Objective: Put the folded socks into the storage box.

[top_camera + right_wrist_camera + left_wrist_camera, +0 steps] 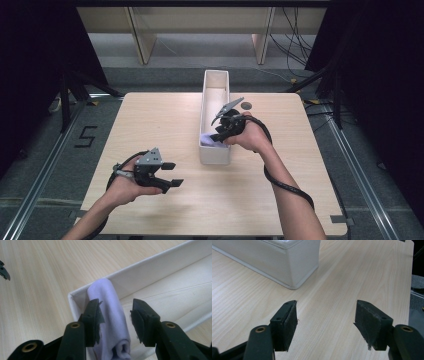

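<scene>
**Rolled cloth going into the near end of the white box**

Pale wood table (165,125) sits on a grey floor between dark curtains in the high view, with a long white box (215,85) standing on it, running away from the person. The right gripper (220,131) reaches over the near end of the box, where a scrap of lilac shows. The left gripper (167,175) hovers near the box's near left corner, jaws spread, holding nothing.

From the left gripper view, its gripper (325,322) frames bare table, jaws wide apart, the box (287,262) corner ahead.

Closer in, the right gripper view shows what the high view cannot: a rolled lilac cloth (112,322) lies inside the box (155,272), tucked into its near corner against the wall. The right gripper (115,320) straddles it, jaws parted, one pad (96,320) touching the roll, the other apart from it.

Judging from this, the cloth is being placed or released; lifting straight up, without snagging the fabric on the pads, would leave the roll snug in the corner.
</scene>
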A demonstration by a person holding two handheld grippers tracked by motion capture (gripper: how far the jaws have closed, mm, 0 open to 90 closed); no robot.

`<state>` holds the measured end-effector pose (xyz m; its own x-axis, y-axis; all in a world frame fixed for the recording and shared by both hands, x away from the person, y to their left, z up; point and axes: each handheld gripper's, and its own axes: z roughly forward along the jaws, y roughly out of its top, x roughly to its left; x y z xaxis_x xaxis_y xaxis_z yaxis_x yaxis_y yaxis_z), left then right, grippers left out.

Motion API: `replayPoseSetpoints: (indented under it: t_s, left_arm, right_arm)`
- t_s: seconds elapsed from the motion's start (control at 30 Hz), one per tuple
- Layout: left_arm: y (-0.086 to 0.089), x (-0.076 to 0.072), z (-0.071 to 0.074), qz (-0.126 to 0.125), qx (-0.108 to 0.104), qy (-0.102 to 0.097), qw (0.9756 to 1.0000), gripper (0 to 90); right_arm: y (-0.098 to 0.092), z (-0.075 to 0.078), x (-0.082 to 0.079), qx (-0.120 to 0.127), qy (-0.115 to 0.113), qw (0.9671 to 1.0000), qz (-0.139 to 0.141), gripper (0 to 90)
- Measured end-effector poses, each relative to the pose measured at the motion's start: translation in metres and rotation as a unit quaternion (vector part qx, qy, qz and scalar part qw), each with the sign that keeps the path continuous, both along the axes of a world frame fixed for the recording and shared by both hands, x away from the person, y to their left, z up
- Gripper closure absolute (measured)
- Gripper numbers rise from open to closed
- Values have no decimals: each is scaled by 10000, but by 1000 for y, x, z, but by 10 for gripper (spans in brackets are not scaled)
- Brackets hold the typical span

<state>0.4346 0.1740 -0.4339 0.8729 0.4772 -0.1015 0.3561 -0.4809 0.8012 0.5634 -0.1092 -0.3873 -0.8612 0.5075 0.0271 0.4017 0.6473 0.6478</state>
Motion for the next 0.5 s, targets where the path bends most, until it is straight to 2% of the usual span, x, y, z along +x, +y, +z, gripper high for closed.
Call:
replayPoseSetpoints:
  t_s: [0.1, 0.2, 0.27, 0.4, 0.43, 0.47, 0.5]
  left_arm:
    - [0, 0, -1, -5, 6, 6, 10000, 339]
    - [-1, 0, -2, 16, 4, 20, 10000, 339]
    - [0, 1, -2, 20, 11, 24, 10000, 339]
    - [0, 1, -2, 13, 43, 16, 10000, 339]
    - [0, 1, -2, 14, 15, 30, 10000, 339]
    - [0, 1, -2, 21, 10, 31, 10000, 339]
    - [0, 1, -1, 23, 3, 29, 10000, 339]
  right_arm:
    - [2, 0, 1, -126, 44, 9999, 39, 649]
    - [1, -1, 2, -174, 138, 9997, 57, 745]
    - [1, -1, 3, -180, 92, 9997, 109, 781]
    - [0, 2, 1, -176, 95, 9997, 154, 813]
    - [0, 2, 3, -177, -18, 9994, 297, 817]
    - [0, 2, 1, -121, 59, 9998, 177, 818]
    - [-1, 3, 1, -140, 55, 9997, 201, 819]
